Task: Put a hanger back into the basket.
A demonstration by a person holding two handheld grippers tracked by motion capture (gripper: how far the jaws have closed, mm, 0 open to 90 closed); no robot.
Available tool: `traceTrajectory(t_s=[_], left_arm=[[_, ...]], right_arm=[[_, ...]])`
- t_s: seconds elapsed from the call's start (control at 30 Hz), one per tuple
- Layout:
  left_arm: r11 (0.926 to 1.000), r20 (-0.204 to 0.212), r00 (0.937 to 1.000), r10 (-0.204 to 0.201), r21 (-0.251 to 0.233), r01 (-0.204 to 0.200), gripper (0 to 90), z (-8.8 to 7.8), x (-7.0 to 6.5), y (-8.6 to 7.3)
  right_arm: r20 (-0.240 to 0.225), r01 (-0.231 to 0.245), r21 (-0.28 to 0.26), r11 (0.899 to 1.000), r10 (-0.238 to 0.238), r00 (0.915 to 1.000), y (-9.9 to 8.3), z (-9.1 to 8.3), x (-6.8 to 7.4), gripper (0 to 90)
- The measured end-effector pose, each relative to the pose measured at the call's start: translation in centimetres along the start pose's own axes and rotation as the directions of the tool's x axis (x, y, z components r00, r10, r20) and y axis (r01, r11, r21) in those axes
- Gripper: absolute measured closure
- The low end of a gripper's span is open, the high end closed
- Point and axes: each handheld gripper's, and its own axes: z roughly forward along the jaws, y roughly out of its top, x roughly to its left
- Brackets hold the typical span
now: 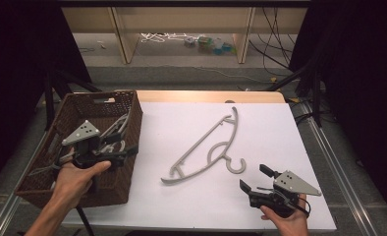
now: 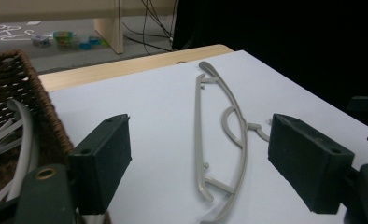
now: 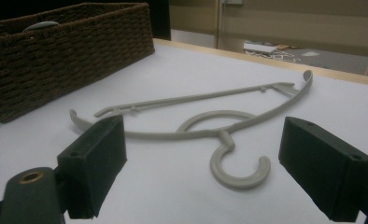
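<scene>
While the left gripper (image 1: 114, 147) hangs over the brown wicker basket (image 1: 128, 162) at the left of the high view, its jaws stand wide apart with nothing between them. More grey hangers (image 1: 119, 124) lie inside the basket. At the frame's centre, a grey plastic hanger (image 1: 207, 150) lies flat on the white table (image 1: 181, 206), hook toward the lower right. There the right gripper (image 1: 254, 178) sits beside the hook, jaws spread and empty.

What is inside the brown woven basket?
The basket holds pale grey hangers; the left gripper hovers over them. How many, the basket's walls and the hand hide.
</scene>
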Motion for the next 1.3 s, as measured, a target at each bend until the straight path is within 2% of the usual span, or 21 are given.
traceTrajectory(t_s=[0.1,0.2,0.23,0.3,0.4,0.47,0.53,0.57,0.6,0.67,0.73,0.77,0.87,0.93,0.97,1.0,1.03,1.13,1.17,1.2,1.3], left_arm=[[0.9999,0.035,0.9994,0.005,0.011,-0.005,20.4,1.0,-0.8,-0.4],[0.9999,0.049,0.9988,0.009,0.013,-0.009,20.0,1.7,-1.4,-0.7],[0.9997,0.047,0.9986,0.024,-0.005,-0.024,20.0,2.4,-1.9,-1.0],[0.9997,0.07,0.9974,0.016,-0.021,-0.015,19.9,3.1,-2.3,-1.2],[0.9989,0.06,0.9978,0.029,-0.039,-0.027,19.9,3.8,-2.9,-1.6],[0.9972,0.067,0.9959,0.06,-0.049,-0.057,19.8,4.2,-3.0,-1.9],[0.9968,0.07,0.9957,0.06,-0.056,-0.056,19.1,4.3,-3.1,-2.1],[0.9963,0.067,0.9964,0.052,-0.072,-0.047,18.9,4.5,-3.3,-2.5],[0.9949,0.067,0.9954,0.067,-0.08,-0.062,18.6,4.6,-3.3,-2.7],[0.995,0.072,0.9952,0.066,-0.08,-0.06,18.5,4.9,-3.4,-3.3],[0.9953,0.07,0.9958,0.059,-0.081,-0.053,18.2,5.0,-3.5,-3.7],[0.9935,0.07,0.9946,0.077,-0.089,-0.07,18.2,5.1,-3.5,-4.1],[0.9931,0.079,0.9938,0.078,-0.094,-0.071,17.6,5.4,-3.8,-4.5],[0.9878,0.066,0.9889,0.133,-0.09,-0.127,17.2,5.5,-4.0,-4.8],[0.9873,0.069,0.988,0.138,-0.089,-0.132,17.0,5.5,-4.1,-4.9],[0.9871,0.078,0.9872,0.139,-0.091,-0.132,16.7,5.5,-4.1,-5.1],[0.9868,0.071,0.9871,0.144,-0.085,-0.137,16.1,5.5,-4.1,-5.2],[0.9902,0.065,0.9904,0.122,-0.076,-0.117,16.3,5.5,-4.0,-5.7],[0.9928,0.064,0.9928,0.102,-0.071,-0.097,16.3,5.6,-4.1,-5.9],[0.9905,0.066,0.9901,0.123,-0.069,-0.119,16.3,5.6,-3.9,-6.0],[0.9912,0.066,0.9901,0.124,-0.057,-0.12,16.3,5.7,-3.9,-6.2]], right_arm=[[-0.011,-0.008,-0.013,1.0,0.008,0.9999,-0.1,0.1,0.1,15.9],[-0.003,0.0,-0.003,1.0,0.0,1.0,0.0,0.0,0.0,15.9],[-0.003,0.001,-0.006,1.0,-0.001,1.0,0.0,0.0,0.0,15.9],[-0.006,-0.008,-0.002,1.0,0.008,1.0,0.0,0.0,0.1,15.9],[-0.011,-0.008,-0.002,1.0,0.008,0.9999,0.0,0.0,0.1,15.9],[-0.002,0.0,-0.004,1.0,0.0,1.0,0.0,0.0,0.0,15.9],[0.001,0.026,-0.024,0.999,-0.026,0.9997,0.0,0.1,-0.2,15.9],[0.002,0.027,-0.023,0.999,-0.027,0.9996,0.0,0.1,-0.2,15.9],[0.002,0.025,-0.025,0.999,-0.025,0.9997,0.0,0.1,-0.3,15.9],[-0.008,0.023,-0.041,0.999,-0.023,0.9997,0.0,0.2,-0.3,15.8],[-0.005,0.024,-0.036,0.999,-0.024,0.9997,0.0,0.1,-0.3,15.9],[-0.008,0.018,-0.038,0.999,-0.019,0.9998,0.0,0.1,-0.2,15.9],[-0.002,0.026,-0.025,0.999,-0.026,0.9997,0.0,0.1,-0.2,15.9],[-0.002,0.025,-0.025,0.999,-0.026,0.9997,0.0,0.1,-0.2,15.8],[-0.01,0.021,-0.052,0.998,-0.022,0.9997,0.0,0.3,-0.3,15.8],[-0.008,0.024,-0.034,0.999,-0.024,0.9997,0.0,0.1,-0.3,15.8],[-0.01,0.013,-0.045,0.999,-0.013,0.9999,0.0,0.2,-0.3,15.8],[-0.007,0.024,-0.034,0.999,-0.024,0.9997,0.0,0.0,-0.3,15.8],[-0.007,0.025,-0.036,0.999,-0.025,0.9997,0.0,0.0,-0.2,15.8],[-0.007,0.024,-0.037,0.999,-0.025,0.9997,0.0,0.0,-0.2,15.8],[-0.007,0.027,-0.04,0.999,-0.027,0.9996,0.0,0.0,-0.3,15.8]])
